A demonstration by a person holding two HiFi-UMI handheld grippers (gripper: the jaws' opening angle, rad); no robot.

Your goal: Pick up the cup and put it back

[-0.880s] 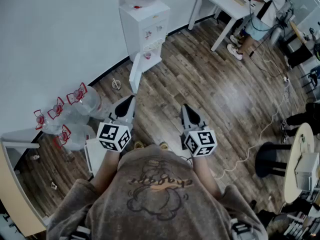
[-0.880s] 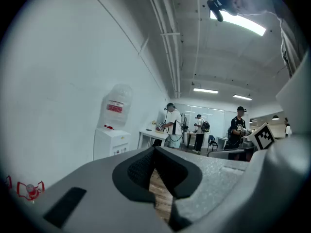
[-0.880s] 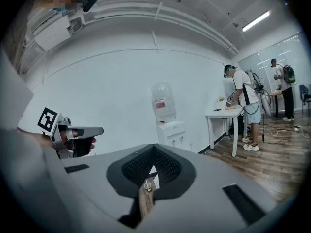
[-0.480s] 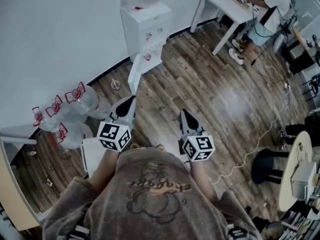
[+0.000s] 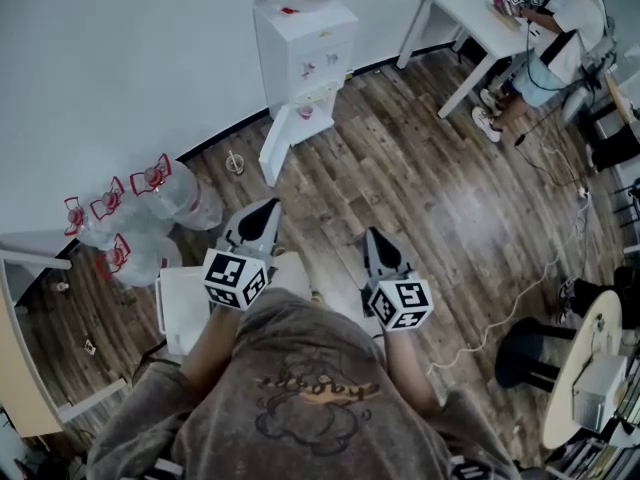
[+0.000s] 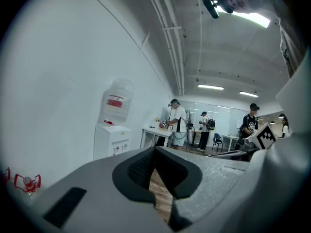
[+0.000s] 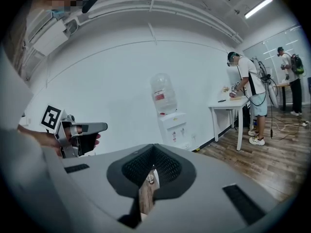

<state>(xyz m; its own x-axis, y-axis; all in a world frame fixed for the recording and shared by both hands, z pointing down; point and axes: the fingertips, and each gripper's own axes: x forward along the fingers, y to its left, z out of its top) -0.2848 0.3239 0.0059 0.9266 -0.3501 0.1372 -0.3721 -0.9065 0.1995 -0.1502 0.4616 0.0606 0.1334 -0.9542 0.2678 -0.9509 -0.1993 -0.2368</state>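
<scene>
Cup sits upright on the floor by the wall, left of the dispenser. It's well ahead of both claws. The left claw is nearer, with the cup ahead and slightly left of it. The right claw is farther off. Both claws are closed tight and empty, so the left looks the likelier one to reach.

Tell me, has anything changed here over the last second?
The person has shifted slightly, so the water dispenser and desk sit further right in the head view. Nothing was picked up or let go. The left gripper and right gripper stay shut and empty; the cup stays on the floor.
</scene>
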